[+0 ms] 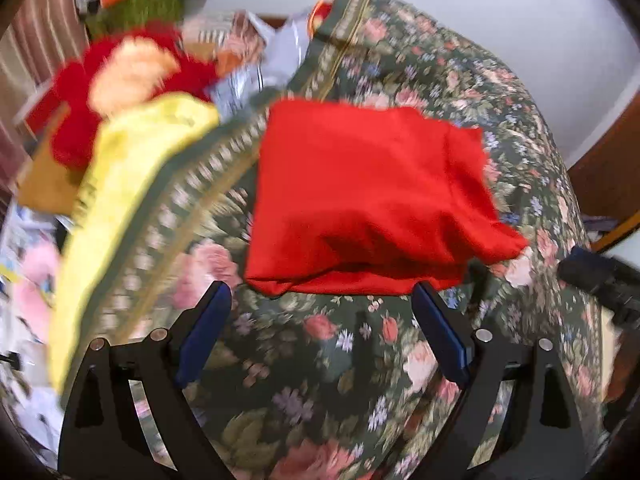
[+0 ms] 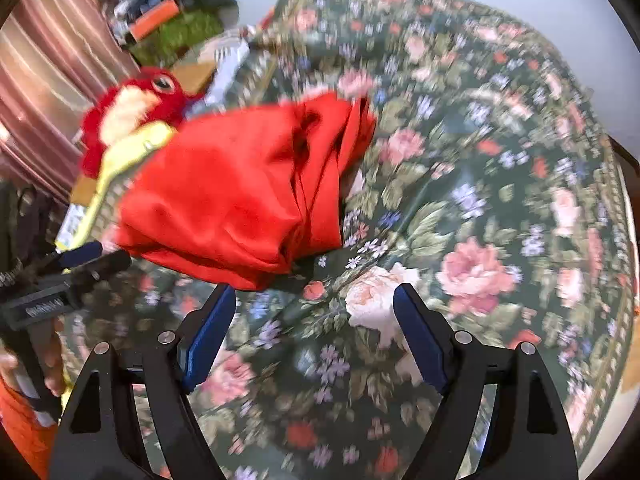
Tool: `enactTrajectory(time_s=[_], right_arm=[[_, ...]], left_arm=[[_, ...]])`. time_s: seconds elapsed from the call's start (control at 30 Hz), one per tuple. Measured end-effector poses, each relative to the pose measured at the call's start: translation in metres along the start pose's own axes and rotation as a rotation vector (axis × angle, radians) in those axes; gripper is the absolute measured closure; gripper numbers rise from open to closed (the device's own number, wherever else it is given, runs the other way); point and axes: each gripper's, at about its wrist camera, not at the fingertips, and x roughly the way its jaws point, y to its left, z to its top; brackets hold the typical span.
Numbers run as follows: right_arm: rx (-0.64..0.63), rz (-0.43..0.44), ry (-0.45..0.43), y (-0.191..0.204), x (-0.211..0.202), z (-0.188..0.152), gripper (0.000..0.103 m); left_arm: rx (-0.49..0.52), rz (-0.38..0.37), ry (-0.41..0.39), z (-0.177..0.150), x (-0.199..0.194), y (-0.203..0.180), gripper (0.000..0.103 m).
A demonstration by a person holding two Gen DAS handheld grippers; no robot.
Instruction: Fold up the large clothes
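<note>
A red garment (image 1: 368,196) lies folded into a thick bundle on the floral bedspread (image 1: 312,380). It also shows in the right wrist view (image 2: 232,196), with loose folds at its right end. My left gripper (image 1: 322,292) is open and empty, its blue pads just short of the bundle's near edge. My right gripper (image 2: 314,294) is open and empty, near the bundle's lower right corner. The left gripper shows at the left edge of the right wrist view (image 2: 88,260). The right gripper shows at the right edge of the left wrist view (image 1: 600,276).
A yellow cloth (image 1: 120,192) lies along the bed's left edge. A red plush toy (image 1: 120,80) and a green pile (image 1: 140,8) sit beyond it. A curtain (image 2: 48,80) hangs at the left. A wooden frame (image 1: 612,168) stands at the right.
</note>
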Motion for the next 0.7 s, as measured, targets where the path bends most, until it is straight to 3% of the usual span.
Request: enactTrajectory(time_s=[0.17,0.37,0.47,0.7], right_arm=[[-0.005,0.023,-0.174,0.016,-0.081,-0.001,0.025],[-0.044,0.076,-0.403,0.045,-0.170,-0.016,0.025],[-0.071,0.103,-0.526,0.061,-0.209,-0.030,0.025],[-0.102,0.130,-0.749,0.090,-0.272,-0.073,0.025]], left_arm=[[0.013,-0.033,-0.153,-0.003,-0.080,-0.008,0.011],[0.060,-0.111,-0.421,-0.020,-0.197,-0.027,0.011],[0.108,-0.116,-0.553,-0.038,-0.245,-0.041,0.011],[0.126,-0.095,-0.785,-0.089,-0.315,-0.060,0.011]])
